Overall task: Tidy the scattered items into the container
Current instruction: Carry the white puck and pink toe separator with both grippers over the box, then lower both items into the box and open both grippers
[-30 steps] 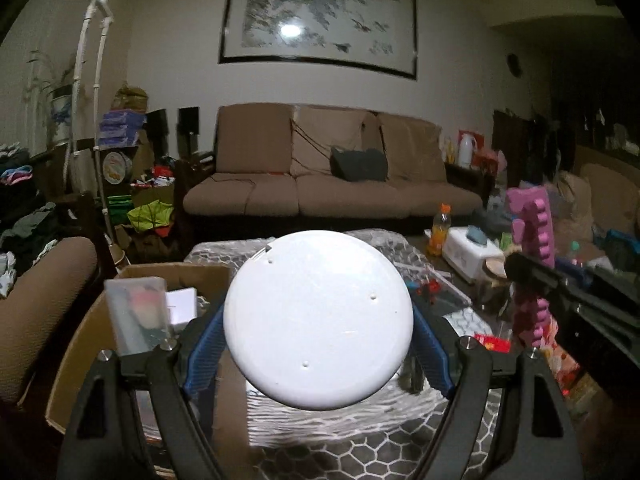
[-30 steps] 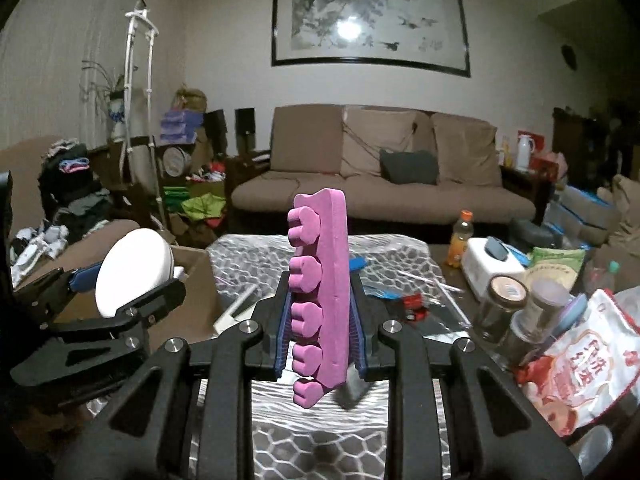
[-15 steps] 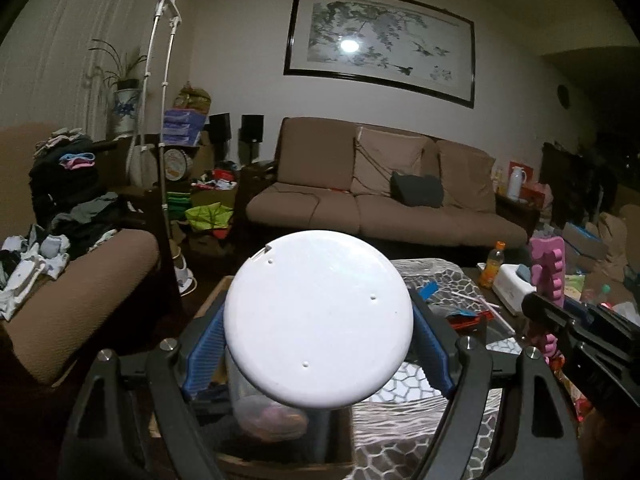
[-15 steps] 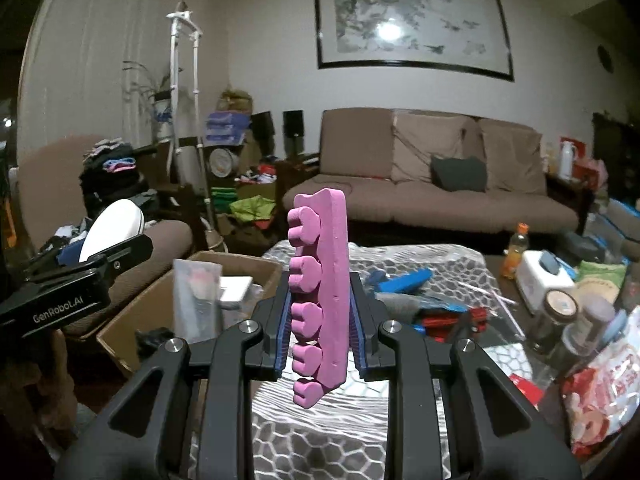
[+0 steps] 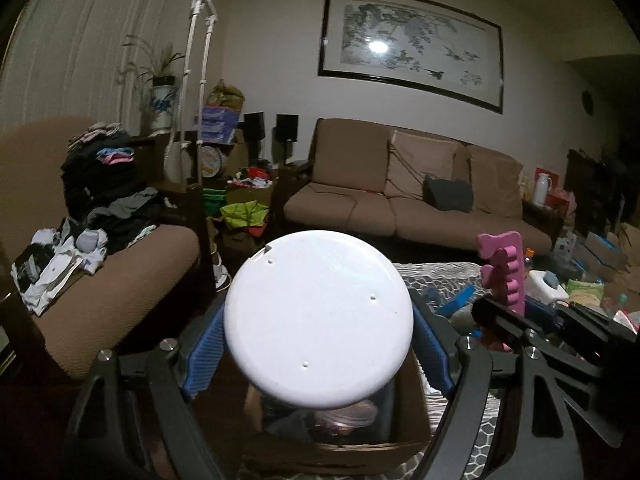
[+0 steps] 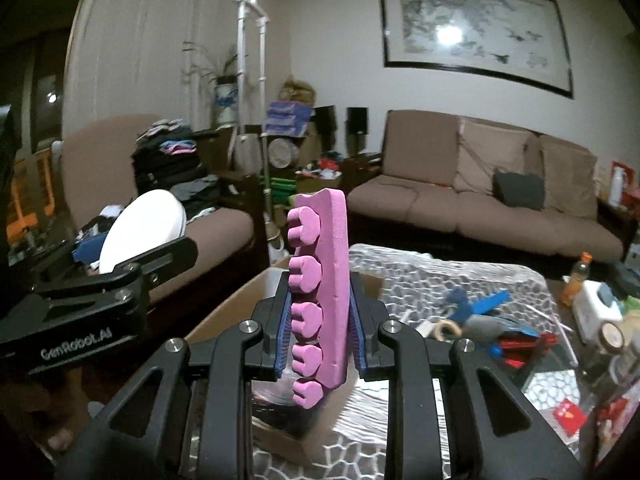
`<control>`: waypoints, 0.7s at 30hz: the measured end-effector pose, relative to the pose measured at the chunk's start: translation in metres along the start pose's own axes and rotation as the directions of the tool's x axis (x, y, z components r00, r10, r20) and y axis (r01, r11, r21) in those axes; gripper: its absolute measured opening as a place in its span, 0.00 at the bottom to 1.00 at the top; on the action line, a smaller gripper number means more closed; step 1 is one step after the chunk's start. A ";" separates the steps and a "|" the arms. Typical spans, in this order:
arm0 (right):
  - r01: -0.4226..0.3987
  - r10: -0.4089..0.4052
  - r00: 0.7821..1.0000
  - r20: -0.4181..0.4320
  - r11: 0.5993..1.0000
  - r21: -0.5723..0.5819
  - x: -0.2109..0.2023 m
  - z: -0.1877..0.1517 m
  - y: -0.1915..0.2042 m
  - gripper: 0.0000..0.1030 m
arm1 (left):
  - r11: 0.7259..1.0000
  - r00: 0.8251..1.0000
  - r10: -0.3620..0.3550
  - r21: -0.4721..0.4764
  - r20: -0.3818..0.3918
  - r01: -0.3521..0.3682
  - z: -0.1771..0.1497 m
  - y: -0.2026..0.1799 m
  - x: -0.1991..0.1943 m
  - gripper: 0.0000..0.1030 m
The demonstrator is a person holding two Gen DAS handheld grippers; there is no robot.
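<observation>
- Left hand-held gripper: closed on white round disc, blue pads pressed to its two edges; disc held flat-face to camera, above the open cardboard box.
- Right hand-held gripper: closed on pink foam toe separator, upright, lobes to the left; held in air, near box's rim, not in it.
- Box at the left edge of the surface, which wears a honeycomb-patterned cover. Inside: a clear bag or tub with something pinkish, dark items beside; details too dim to name.
- Progress, judged: partway. Box already holds some things; two items in transit, both near the box, neither released. Still out on the surface: blue plastic piece, tape roll, red items, thin white sticks. Jars, bottle, snack bags at the right edge: cannot tell whether part of the job.
- Left view only: box interior, seen from above, under the disc; right hand-held gripper's side with separator in profile.
- Right view only: scattered leftovers across the surface; disc edge-on in the left hand-held gripper, showing it thin and slightly domed; "GenRobot.AI" lettering on its body.
</observation>
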State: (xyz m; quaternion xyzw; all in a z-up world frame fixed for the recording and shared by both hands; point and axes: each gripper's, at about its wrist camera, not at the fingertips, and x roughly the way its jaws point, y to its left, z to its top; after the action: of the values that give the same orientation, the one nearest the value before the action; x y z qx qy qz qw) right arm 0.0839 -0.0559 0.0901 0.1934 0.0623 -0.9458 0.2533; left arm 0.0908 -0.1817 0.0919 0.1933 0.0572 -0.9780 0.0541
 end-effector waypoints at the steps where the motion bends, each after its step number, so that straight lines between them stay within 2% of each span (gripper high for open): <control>1: -0.005 0.005 1.000 -0.002 1.000 -0.008 0.001 -0.001 0.003 0.23 | 1.000 1.000 0.001 0.000 -0.010 -0.001 -0.001 0.004 0.002 0.80; 6: 0.004 -0.004 1.000 -0.025 1.000 -0.001 0.010 -0.008 -0.005 0.23 | 1.000 0.998 0.006 -0.003 -0.058 -0.006 -0.005 0.021 0.013 0.80; 11: -0.042 0.047 0.995 -0.089 0.997 0.060 0.030 -0.015 -0.023 0.23 | 1.000 0.992 -0.006 -0.003 -0.122 0.006 -0.009 0.033 0.029 0.80; 15: -0.098 0.116 0.980 -0.164 0.989 0.113 0.054 -0.024 -0.035 0.23 | 1.000 0.972 0.003 0.003 -0.236 -0.003 -0.018 0.034 0.059 0.80; 19: -0.117 0.157 0.957 -0.244 0.978 0.172 0.085 -0.038 -0.043 0.23 | 0.999 0.945 0.036 0.012 -0.325 -0.034 -0.030 0.032 0.083 0.80; 21: -0.096 0.160 0.940 -0.301 0.971 0.218 0.102 -0.046 -0.050 0.23 | 0.999 0.933 0.046 0.021 -0.357 -0.041 -0.033 0.029 0.091 0.80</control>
State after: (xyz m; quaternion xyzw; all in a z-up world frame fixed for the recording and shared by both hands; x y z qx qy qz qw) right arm -0.0072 -0.0497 0.0086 0.3705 -0.0062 -0.8854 0.2805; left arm 0.0234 -0.2140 0.0243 0.3695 0.0553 -0.9255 0.0631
